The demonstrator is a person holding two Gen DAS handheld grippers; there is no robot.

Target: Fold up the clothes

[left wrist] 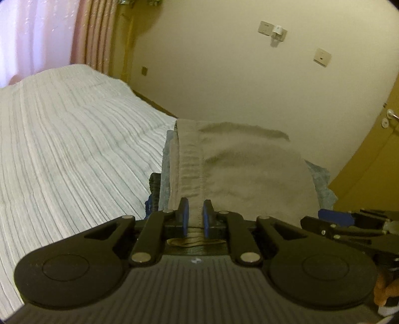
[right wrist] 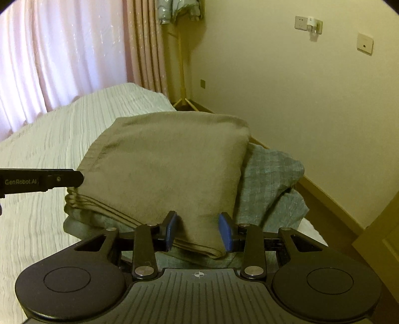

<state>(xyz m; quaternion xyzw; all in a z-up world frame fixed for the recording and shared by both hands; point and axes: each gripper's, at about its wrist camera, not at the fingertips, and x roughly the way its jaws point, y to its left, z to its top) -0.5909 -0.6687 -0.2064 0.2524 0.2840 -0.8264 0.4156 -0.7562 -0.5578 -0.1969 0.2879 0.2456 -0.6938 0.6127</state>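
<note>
Khaki folded garment point(right wrist: 164, 159) between both tools

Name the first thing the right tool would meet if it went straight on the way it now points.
The folded tan garment: the right tool already has its near edge between the pads. Further along the same line probably lies the grey-blue cloth beneath, though depth is unclear.

A ribbed bedspread point(left wrist: 62, 149) lies before pink curtains point(right wrist: 62, 49), with wall sockets point(right wrist: 301, 22) opposite.
</note>
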